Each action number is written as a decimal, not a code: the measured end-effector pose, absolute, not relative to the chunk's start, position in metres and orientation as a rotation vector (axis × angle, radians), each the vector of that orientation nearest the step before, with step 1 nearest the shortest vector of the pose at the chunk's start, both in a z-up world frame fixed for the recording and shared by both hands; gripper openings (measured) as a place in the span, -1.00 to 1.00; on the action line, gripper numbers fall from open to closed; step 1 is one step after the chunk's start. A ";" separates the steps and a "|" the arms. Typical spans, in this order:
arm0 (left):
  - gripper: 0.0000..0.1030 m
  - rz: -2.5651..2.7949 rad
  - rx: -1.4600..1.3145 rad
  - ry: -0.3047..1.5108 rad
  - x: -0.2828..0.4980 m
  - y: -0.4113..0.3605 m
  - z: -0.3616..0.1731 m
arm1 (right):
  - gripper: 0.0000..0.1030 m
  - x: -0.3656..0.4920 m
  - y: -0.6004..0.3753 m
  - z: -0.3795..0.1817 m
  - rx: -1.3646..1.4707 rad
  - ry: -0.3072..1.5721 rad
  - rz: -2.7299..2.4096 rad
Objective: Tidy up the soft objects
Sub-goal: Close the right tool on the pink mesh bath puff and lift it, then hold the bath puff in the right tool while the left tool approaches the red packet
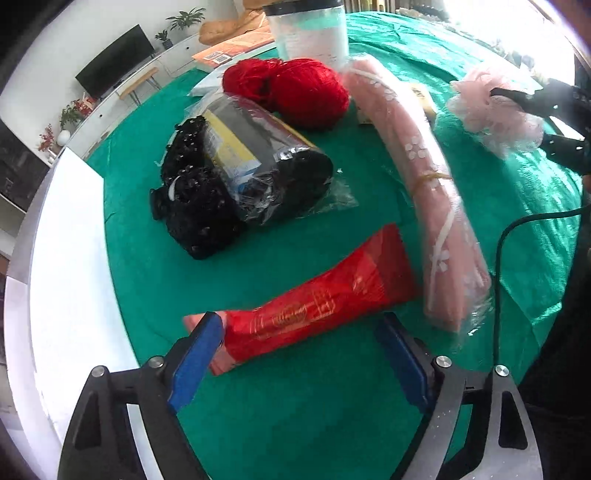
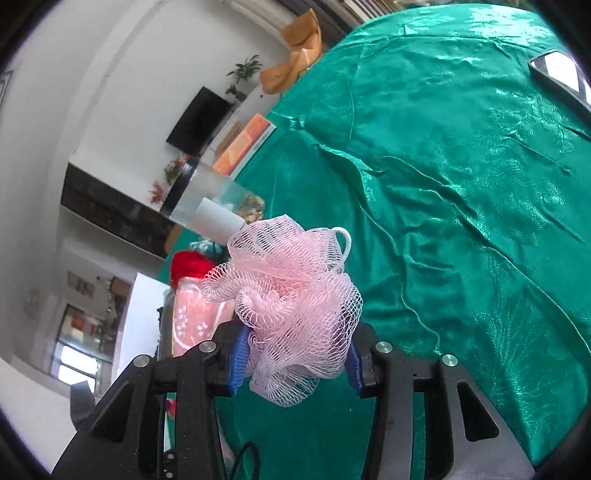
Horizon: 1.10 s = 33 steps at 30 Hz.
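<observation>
A red packet with gold print [image 1: 314, 306] lies on the green cloth [image 1: 277, 424] between the blue pads of my left gripper [image 1: 299, 356]. The left pad overlaps the packet's near end, the right pad stands clear of it, and the gripper is open. My right gripper [image 2: 295, 362] is shut on a pink mesh bath sponge [image 2: 291, 302], held above the cloth. The left wrist view shows that sponge [image 1: 495, 110] in the right gripper [image 1: 521, 116] at the upper right.
Beyond the packet lie a pink rolled cloth in plastic [image 1: 432, 192], a black beaded bundle in a clear bag [image 1: 240, 177] and two red yarn balls [image 1: 306, 92]. A clear jar with a black lid [image 1: 310, 33] stands behind. A white board [image 1: 70, 258] borders the left; a black cable [image 1: 498, 258] hangs right.
</observation>
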<state>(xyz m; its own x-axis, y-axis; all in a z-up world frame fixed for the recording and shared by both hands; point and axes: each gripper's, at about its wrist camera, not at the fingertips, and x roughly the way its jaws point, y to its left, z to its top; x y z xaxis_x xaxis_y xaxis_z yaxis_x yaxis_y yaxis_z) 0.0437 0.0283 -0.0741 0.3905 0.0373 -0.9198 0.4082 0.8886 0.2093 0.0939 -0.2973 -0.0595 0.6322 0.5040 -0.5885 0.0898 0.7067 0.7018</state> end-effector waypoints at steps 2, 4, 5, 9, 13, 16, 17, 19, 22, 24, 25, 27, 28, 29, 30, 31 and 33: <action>0.70 -0.208 0.472 1.143 0.045 0.030 -0.076 | -0.06 0.093 -0.290 -0.053 0.716 0.858 0.259; 0.71 -0.207 0.476 1.135 0.046 0.031 -0.075 | -0.04 0.094 -0.284 -0.045 0.658 0.842 0.246; 0.71 -0.203 0.480 1.133 0.045 0.031 -0.075 | -0.03 0.093 -0.280 -0.042 0.628 0.832 0.234; 0.47 -0.161 0.420 1.148 0.051 0.040 -0.072 | 0.00 0.089 -0.280 -0.038 0.583 0.812 0.231; -0.15 -0.061 0.146 1.182 0.077 0.067 -0.064 | 0.03 0.090 -0.286 -0.042 0.615 0.818 0.227; -0.10 -0.046 -0.008 1.197 0.084 0.085 -0.061 | 0.06 0.084 -0.290 -0.042 0.632 0.815 0.221; -0.04 -0.054 -0.008 1.202 0.085 0.086 -0.061 | 0.06 0.084 -0.291 -0.042 0.632 0.817 0.220; 0.35 -0.073 0.043 1.215 0.087 0.083 -0.064 | 0.06 0.084 -0.290 -0.041 0.627 0.822 0.220; 0.52 -0.089 0.148 1.215 0.081 0.078 -0.068 | 0.06 0.082 -0.288 -0.040 0.616 0.823 0.216; 0.63 -0.093 0.198 1.206 0.074 0.068 -0.072 | 0.06 0.082 -0.288 -0.040 0.616 0.824 0.216; 0.65 -0.100 0.217 1.206 0.072 0.067 -0.072 | 0.06 0.082 -0.288 -0.040 0.619 0.826 0.216; 0.69 -0.114 0.242 1.211 0.070 0.059 -0.074 | 0.06 0.082 -0.289 -0.041 0.624 0.828 0.214; 0.71 -0.123 0.255 1.215 0.068 0.057 -0.074 | 0.10 0.082 -0.289 -0.041 0.627 0.830 0.215; 0.72 -0.131 0.269 1.219 0.067 0.055 -0.074 | 0.11 0.082 -0.289 -0.041 0.630 0.831 0.214; 0.72 -0.137 0.282 1.226 0.063 0.052 -0.075 | 0.13 0.082 -0.290 -0.042 0.632 0.832 0.214; 0.73 -0.146 0.295 1.237 0.059 0.051 -0.075 | 0.15 0.082 -0.290 -0.042 0.635 0.833 0.215; 0.72 -0.177 0.312 1.266 0.053 0.046 -0.071 | 0.20 0.082 -0.291 -0.042 0.643 0.836 0.216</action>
